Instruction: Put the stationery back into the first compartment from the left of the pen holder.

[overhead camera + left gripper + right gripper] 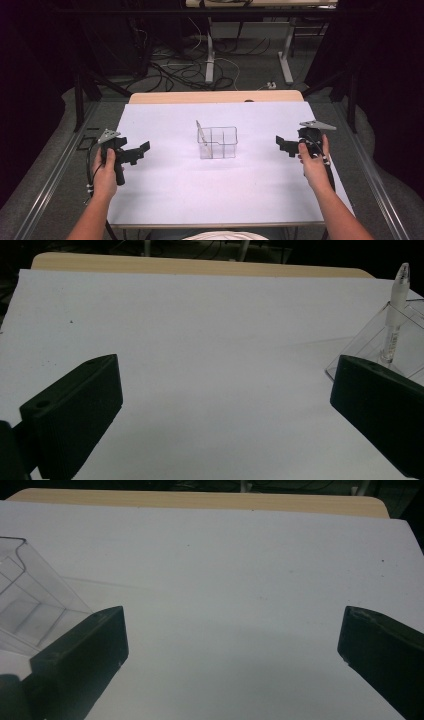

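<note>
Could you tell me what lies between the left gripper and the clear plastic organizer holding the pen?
Nothing: the high view shows bare white table between left gripper and organizer.

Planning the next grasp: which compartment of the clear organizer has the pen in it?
The rear left compartment of the clear organizer, on the left gripper's side: the pen stands tilted there; the other compartments look empty.

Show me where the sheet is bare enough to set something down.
Most of the white sheet is bare: the wide strip between the clear plastic divided organiser and the near edge, the band behind it up to the wooden table edge, and both flanks. Tight spots: the organiser holding an upright pen, plus the left tool and right tool at the sides.
</note>
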`<state>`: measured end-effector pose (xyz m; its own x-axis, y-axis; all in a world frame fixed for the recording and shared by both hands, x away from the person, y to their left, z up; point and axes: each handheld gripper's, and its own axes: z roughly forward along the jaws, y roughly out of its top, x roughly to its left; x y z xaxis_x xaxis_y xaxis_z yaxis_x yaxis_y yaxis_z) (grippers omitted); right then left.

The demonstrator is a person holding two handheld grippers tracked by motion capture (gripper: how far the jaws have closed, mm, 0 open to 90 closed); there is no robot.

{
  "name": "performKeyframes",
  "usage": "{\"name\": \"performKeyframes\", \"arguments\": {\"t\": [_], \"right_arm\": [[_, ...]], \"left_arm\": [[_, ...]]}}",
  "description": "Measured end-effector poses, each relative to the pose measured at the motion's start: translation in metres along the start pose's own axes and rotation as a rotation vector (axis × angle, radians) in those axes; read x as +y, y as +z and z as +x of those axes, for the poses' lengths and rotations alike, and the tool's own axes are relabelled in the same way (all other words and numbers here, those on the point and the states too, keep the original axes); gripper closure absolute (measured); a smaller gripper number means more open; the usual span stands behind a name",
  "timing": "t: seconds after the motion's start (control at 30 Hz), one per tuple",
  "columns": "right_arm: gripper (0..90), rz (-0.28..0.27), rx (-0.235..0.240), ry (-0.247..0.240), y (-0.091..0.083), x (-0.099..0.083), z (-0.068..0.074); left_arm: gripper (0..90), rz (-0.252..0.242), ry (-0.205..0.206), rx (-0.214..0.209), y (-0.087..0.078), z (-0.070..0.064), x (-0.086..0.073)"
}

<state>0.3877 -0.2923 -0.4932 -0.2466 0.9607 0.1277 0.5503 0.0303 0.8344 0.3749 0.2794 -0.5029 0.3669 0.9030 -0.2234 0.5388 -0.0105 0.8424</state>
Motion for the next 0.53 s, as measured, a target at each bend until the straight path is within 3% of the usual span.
{"name": "performKeyframes", "arguments": {"t": [0.27, 0.53], "right_arm": [[0.0, 0.006, -0.024, 0.002, 0.004, -0.011, -0.011], [0.0, 0.000, -0.025, -0.003, 0.004, -0.013, -0.011]], "left_arm": [[0.2, 0.002, 0.004, 0.002, 0.001, 0.001, 0.000], [0.2, 0.008, -0.003, 0.005, 0.003, 0.001, 0.000]]}}
